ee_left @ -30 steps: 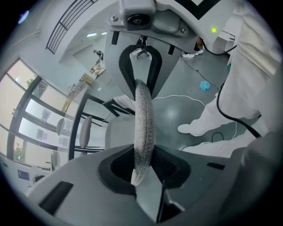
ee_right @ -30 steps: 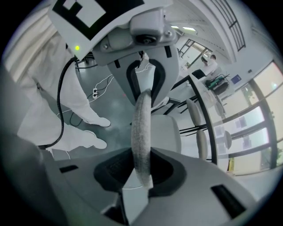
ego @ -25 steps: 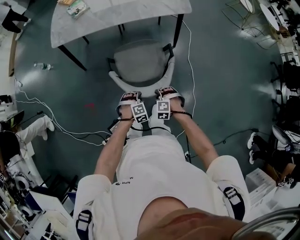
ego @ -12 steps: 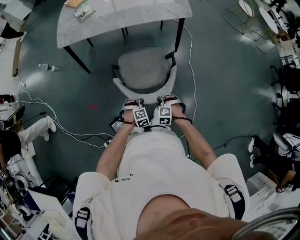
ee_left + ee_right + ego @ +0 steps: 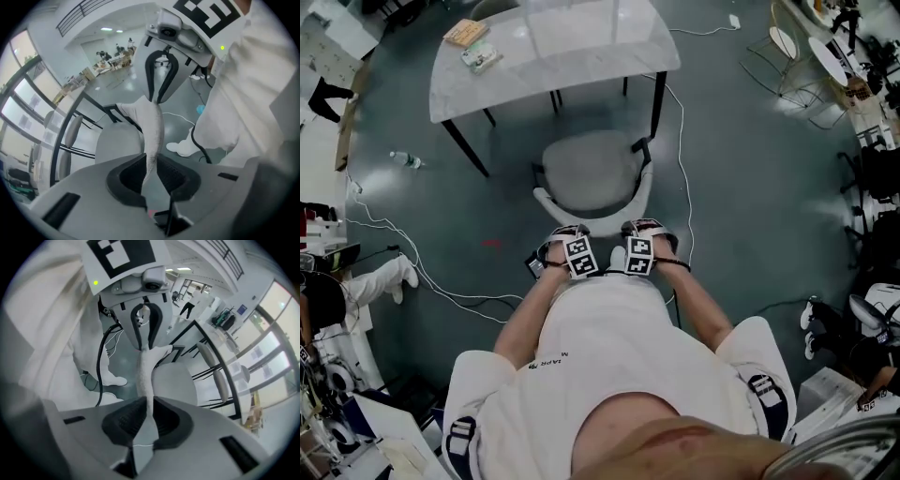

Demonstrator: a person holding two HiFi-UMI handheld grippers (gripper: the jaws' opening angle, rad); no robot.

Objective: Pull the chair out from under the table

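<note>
The chair point(image 5: 591, 173) has a grey seat and a curved white backrest point(image 5: 586, 223); it stands just in front of the white table point(image 5: 572, 42). My left gripper point(image 5: 567, 246) and right gripper point(image 5: 642, 242) sit side by side on the backrest's top edge. In the left gripper view the thin backrest edge point(image 5: 152, 131) runs between the left gripper's point(image 5: 151, 176) pads, which press on it. The right gripper's point(image 5: 147, 420) jaws have just been closing and pinch the same edge point(image 5: 145, 371). Each gripper view shows the other gripper point(image 5: 159, 75) point(image 5: 146, 329) farther along the rim.
White cables point(image 5: 422, 281) trail over the dark floor at the left and behind the chair. A bottle point(image 5: 408, 159) lies left of the table. A book and a small packet point(image 5: 473, 42) lie on the table. Wire chairs point(image 5: 787, 47) stand at the top right.
The chair has slid out from the table's edge toward the person, both grippers moving back with its backrest. More floor shows between seat and table.
</note>
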